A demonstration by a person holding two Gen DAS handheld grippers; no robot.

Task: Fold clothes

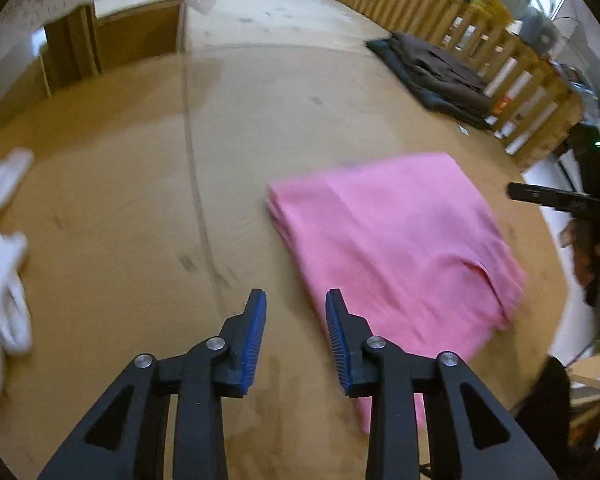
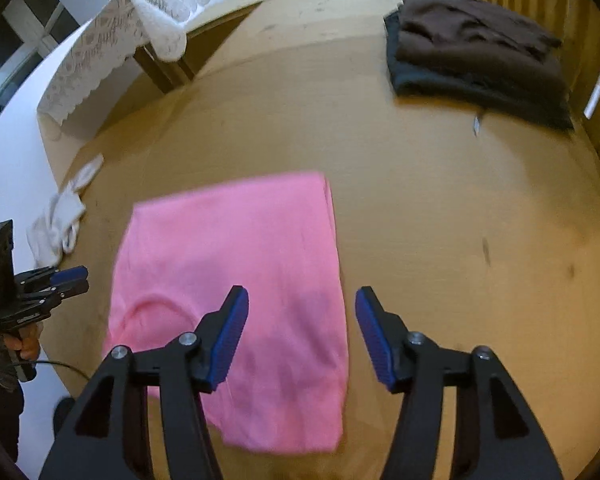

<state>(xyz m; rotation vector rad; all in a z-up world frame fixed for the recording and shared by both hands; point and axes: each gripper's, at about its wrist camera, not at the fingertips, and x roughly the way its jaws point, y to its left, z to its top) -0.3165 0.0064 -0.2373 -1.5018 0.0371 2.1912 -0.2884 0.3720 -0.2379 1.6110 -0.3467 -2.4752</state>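
- Left gripper (image 1: 296,300) hangs over the board (image 1: 140,200), jaws apart, nothing between the blue pads (image 1: 256,332).
- Pink cloth (image 1: 388,240) lies folded flat just right of the tips, its near edge passing under the right finger.
- White cloth (image 1: 0,272) sits bunched at the left edge.
- Dark pile (image 1: 436,72) rests far right, against the fence (image 1: 420,4).
- Right gripper (image 1: 560,200) pokes in from the right rim, blurred.

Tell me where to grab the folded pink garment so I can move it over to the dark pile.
Probably the stacked fold edge of the pink garment, its right side in the right wrist view, where the layers line up. Slide the right gripper, open and right above that edge, under it from the bare table side; the left gripper takes the opposite edge. Avoid the neckline corner, where the layers look loose.
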